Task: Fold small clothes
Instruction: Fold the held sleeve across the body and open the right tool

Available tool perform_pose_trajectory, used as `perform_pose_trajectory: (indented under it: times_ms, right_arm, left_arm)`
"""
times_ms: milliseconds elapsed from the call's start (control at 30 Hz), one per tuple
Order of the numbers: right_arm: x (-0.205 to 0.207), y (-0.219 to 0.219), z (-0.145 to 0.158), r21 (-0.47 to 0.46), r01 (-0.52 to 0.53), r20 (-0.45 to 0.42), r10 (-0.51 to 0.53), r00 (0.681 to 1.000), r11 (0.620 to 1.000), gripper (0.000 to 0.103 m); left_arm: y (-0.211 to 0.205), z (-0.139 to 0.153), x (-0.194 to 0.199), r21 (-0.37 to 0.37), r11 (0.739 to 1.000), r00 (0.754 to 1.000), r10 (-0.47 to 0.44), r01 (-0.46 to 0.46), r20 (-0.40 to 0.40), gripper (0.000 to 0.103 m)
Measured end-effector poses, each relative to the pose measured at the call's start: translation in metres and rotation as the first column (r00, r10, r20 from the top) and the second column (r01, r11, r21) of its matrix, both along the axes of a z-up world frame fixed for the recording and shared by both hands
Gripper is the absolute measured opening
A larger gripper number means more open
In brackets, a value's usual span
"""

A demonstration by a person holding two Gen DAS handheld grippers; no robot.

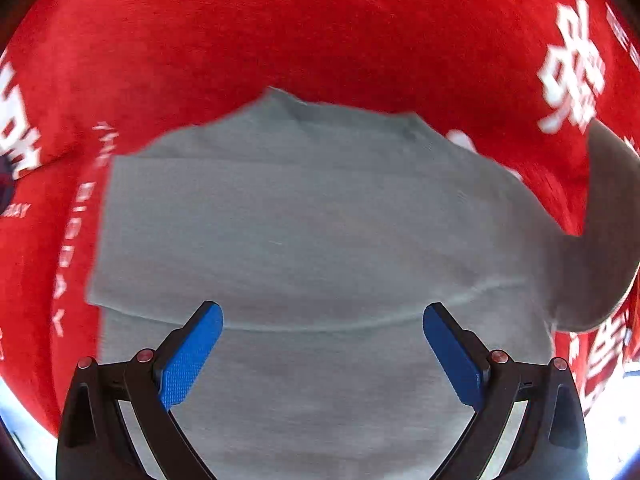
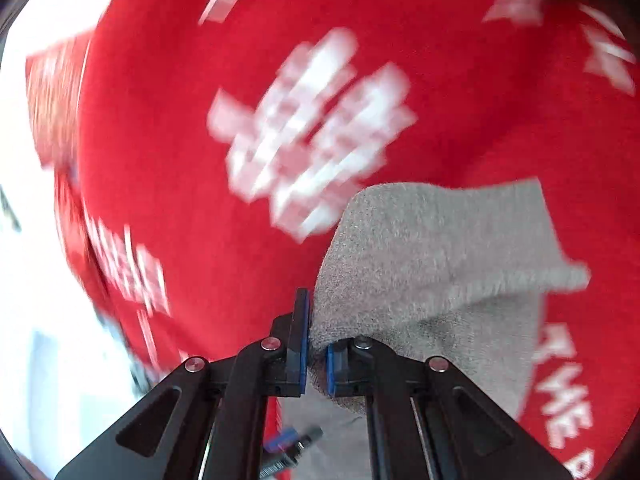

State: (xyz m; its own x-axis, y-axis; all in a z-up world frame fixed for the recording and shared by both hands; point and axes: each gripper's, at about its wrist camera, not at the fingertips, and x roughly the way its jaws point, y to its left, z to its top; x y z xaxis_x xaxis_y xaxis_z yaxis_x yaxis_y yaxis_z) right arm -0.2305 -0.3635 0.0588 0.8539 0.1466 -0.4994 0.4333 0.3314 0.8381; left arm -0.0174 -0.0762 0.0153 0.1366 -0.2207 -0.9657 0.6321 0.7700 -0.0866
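A small grey knitted garment [image 1: 304, 216] lies spread on a red cloth with white lettering [image 1: 320, 32]. My left gripper [image 1: 323, 316] hangs over its lower part, pointing down, jaws wide apart with nothing between the blue pads [image 1: 192, 356]. In the right wrist view my right gripper [image 2: 316, 344] is shut on a fold of the grey garment [image 2: 432, 256], which rises off the red cloth [image 2: 200, 184] and drapes over the right finger. That view is blurred by motion. The left gripper's blue tip [image 2: 286, 440] shows low between the right gripper's arms.
The red cloth covers the whole working surface and drops off at a bright white area [image 2: 36, 280] on the left of the right wrist view. White light also shows past the cloth's lower corners [image 1: 612, 412] in the left wrist view.
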Motion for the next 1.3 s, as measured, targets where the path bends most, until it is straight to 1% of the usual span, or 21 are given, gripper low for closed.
perform_pose_trajectory:
  times_ms: [100,167,233,367,400,433,533,567,633,667,700,733,833,867,933,1033,1100,1167,1233,1267,1300]
  right_arm:
    - [0.068,0.049,-0.003,-0.06,-0.2,-0.057,0.197,0.979,0.978,0.007]
    - [0.099,0.077,-0.017,-0.049,-0.288,-0.113,0.281,0.953,0.957,0.007]
    - [0.126,0.106,-0.046,-0.004,-0.36,-0.217,0.35,0.911,0.933,0.007]
    - [0.136,0.129,-0.096,0.12,-0.358,-0.372,0.377,0.849,0.926,0.013]
    - [0.135,0.127,-0.103,0.149,-0.334,-0.393,0.366,0.844,0.931,0.034]
    - [0.13,0.126,-0.107,0.186,-0.297,-0.381,0.348,0.856,0.936,0.044]
    - [0.107,0.113,-0.102,0.216,-0.149,-0.333,0.216,0.918,0.965,0.051]
    - [0.1,0.105,-0.097,0.198,-0.091,-0.321,0.152,0.935,0.976,0.051]
    - [0.099,0.096,-0.091,0.174,-0.019,-0.316,0.074,0.946,0.985,0.051]
    - [0.102,0.092,-0.09,0.17,-0.001,-0.315,0.056,0.947,0.985,0.042]
    - [0.11,0.088,-0.09,0.169,-0.004,-0.31,0.057,0.949,0.986,0.021]
    - [0.121,0.088,-0.087,0.152,-0.028,-0.307,0.074,0.949,0.988,0.011]
    - [0.158,0.106,-0.067,0.046,-0.182,-0.296,0.188,0.937,0.982,0.008]
    - [0.169,0.119,-0.06,0.01,-0.252,-0.291,0.244,0.925,0.968,0.008]
    - [0.194,0.155,-0.05,-0.065,-0.419,-0.311,0.381,0.871,0.906,0.008]
    - [0.216,0.205,-0.054,-0.11,-0.607,-0.4,0.524,0.752,0.787,0.008]
    - [0.218,0.227,-0.066,-0.103,-0.685,-0.48,0.568,0.669,0.721,0.014]
    - [0.216,0.241,-0.075,-0.081,-0.728,-0.52,0.594,0.614,0.681,0.023]
    - [0.206,0.239,-0.072,-0.079,-0.73,-0.501,0.606,0.617,0.678,0.038]
    - [0.203,0.238,-0.07,-0.072,-0.726,-0.491,0.61,0.622,0.684,0.054]
    - [0.198,0.235,-0.066,-0.068,-0.715,-0.48,0.606,0.635,0.696,0.064]
  left_arm:
    - [0.029,0.0,0.024,0.008,0.999,0.998,0.054,-0.054,0.024,0.101]
    - [0.046,-0.002,0.035,0.01,0.996,0.996,0.089,-0.089,0.031,0.101]
    - [0.061,-0.006,0.044,0.011,0.991,0.991,0.13,-0.131,0.033,0.101]
    - [0.078,-0.018,0.054,0.011,0.985,0.985,0.17,-0.17,0.018,0.101]
    - [0.081,-0.02,0.055,0.008,0.985,0.985,0.173,-0.173,0.012,0.101]
    - [0.085,-0.021,0.056,0.003,0.985,0.985,0.172,-0.172,0.007,0.101]
    - [0.093,-0.021,0.06,-0.016,0.985,0.985,0.172,-0.172,-0.003,0.101]
    - [0.096,-0.02,0.062,-0.024,0.984,0.985,0.174,-0.174,-0.006,0.101]
    - [0.103,-0.018,0.066,-0.043,0.983,0.984,0.178,-0.179,-0.016,0.101]
    - [0.104,-0.014,0.066,-0.05,0.982,0.984,0.179,-0.18,-0.019,0.101]
    - [0.107,-0.013,0.067,-0.058,0.982,0.984,0.176,-0.177,-0.022,0.101]
    - [0.109,-0.011,0.069,-0.066,0.983,0.985,0.171,-0.172,-0.022,0.101]
    - [0.114,-0.007,0.073,-0.082,0.983,0.986,0.165,-0.165,-0.016,0.101]
    - [0.117,-0.007,0.074,-0.087,0.982,0.986,0.166,-0.167,-0.016,0.101]
    - [0.122,-0.007,0.078,-0.093,0.98,0.984,0.178,-0.178,-0.016,0.101]
    - [0.129,-0.01,0.081,-0.088,0.975,0.979,0.202,-0.203,-0.025,0.101]
    - [0.132,-0.014,0.084,-0.091,0.971,0.975,0.217,-0.221,-0.045,0.101]
    - [0.132,-0.016,0.085,-0.092,0.97,0.974,0.22,-0.225,-0.056,0.101]
    - [0.13,-0.018,0.083,-0.087,0.973,0.976,0.211,-0.215,-0.06,0.101]
    - [0.128,-0.018,0.082,-0.087,0.974,0.977,0.202,-0.207,-0.061,0.101]
    - [0.125,-0.019,0.081,-0.089,0.977,0.98,0.19,-0.195,-0.063,0.101]
